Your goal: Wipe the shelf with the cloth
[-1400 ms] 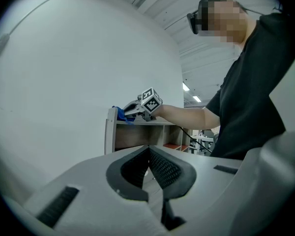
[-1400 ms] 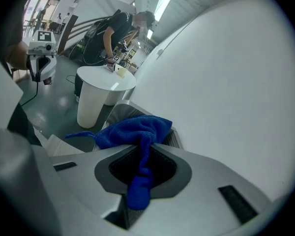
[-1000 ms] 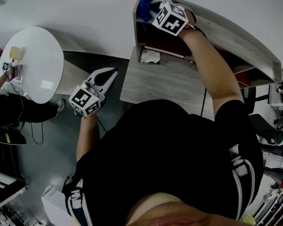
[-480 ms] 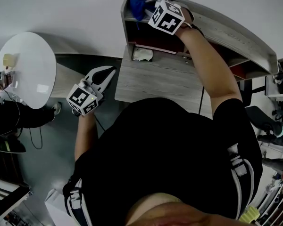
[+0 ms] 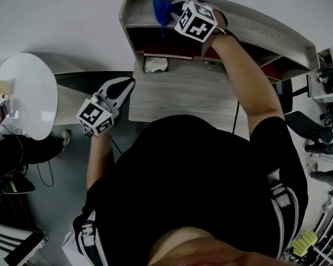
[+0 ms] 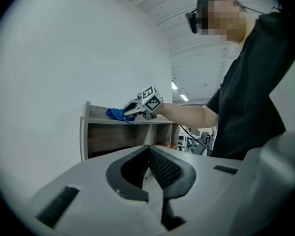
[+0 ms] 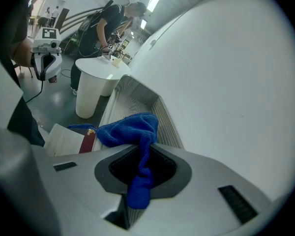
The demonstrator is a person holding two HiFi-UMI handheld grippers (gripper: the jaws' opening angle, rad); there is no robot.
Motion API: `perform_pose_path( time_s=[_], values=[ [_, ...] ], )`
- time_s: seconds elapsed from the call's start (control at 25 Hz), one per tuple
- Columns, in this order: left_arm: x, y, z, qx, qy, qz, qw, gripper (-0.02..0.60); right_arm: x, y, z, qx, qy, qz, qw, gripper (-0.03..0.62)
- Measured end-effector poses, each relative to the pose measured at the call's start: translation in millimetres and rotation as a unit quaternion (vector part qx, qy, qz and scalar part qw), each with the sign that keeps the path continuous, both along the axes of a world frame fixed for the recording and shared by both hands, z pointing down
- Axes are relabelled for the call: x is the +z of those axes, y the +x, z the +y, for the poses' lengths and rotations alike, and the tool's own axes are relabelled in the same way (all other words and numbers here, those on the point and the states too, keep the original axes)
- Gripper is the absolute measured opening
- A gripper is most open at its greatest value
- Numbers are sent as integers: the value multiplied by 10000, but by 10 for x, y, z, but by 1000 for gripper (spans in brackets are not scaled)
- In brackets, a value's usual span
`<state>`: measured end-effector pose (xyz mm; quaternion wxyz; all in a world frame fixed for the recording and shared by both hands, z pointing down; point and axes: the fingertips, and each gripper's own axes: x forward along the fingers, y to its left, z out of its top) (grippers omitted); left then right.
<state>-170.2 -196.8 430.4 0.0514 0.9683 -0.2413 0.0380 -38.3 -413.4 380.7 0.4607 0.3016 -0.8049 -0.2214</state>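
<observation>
A grey wooden shelf unit [image 5: 255, 24] stands against the white wall at the top of the head view. On its top board lies a blue cloth [image 5: 162, 9], bunched, with one end hanging back between the jaws of my right gripper [image 5: 175, 7], which is shut on it. In the right gripper view the blue cloth [image 7: 130, 129] rests on the ribbed top board [image 7: 132, 95], short of its far end. My left gripper [image 5: 125, 87] hangs lower, left of the desk, shut and holding nothing. The left gripper view shows the shelf unit [image 6: 96, 113] and the blue cloth [image 6: 116, 114] from afar.
Below the top board a compartment holds a crumpled white thing [image 5: 154, 64] and a red book [image 5: 166, 54]. A grey desk surface [image 5: 183, 96] juts out beneath. A round white table [image 5: 25, 93] stands at the left, with another person [image 7: 113, 21] bent over it.
My right gripper, still shut on the cloth, has drawn back along the top board, away from its left end. The left gripper has barely moved.
</observation>
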Motion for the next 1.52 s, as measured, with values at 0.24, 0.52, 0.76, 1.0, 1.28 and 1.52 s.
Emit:
perform_pose_path(
  time_s=[0.24,0.52,0.76,1.0,1.28,1.52],
  values=[
    [37,371,-14,374,-37,-25,9993,17,-12,466,68,308,11,-19,9995,54],
    [21,763,-28,739,-15,-33,9973,17,-8,969,181,617,19,-10,9981,54],
    [-14,1086,-1,997,0,-45,9950,17,-25,1380,268,863,7,27,9963,54],
    [-22,1374,60,1177,2,-52,9930,17,-38,1807,354,1117,39,-66,9937,54],
    [-8,1702,110,1359,-3,-19,9907,17,-38,2293,443,1423,65,-77,9898,54],
    [6,1991,165,1559,12,-58,9878,17,-52,2755,566,1689,85,-83,9856,54]
  ],
)
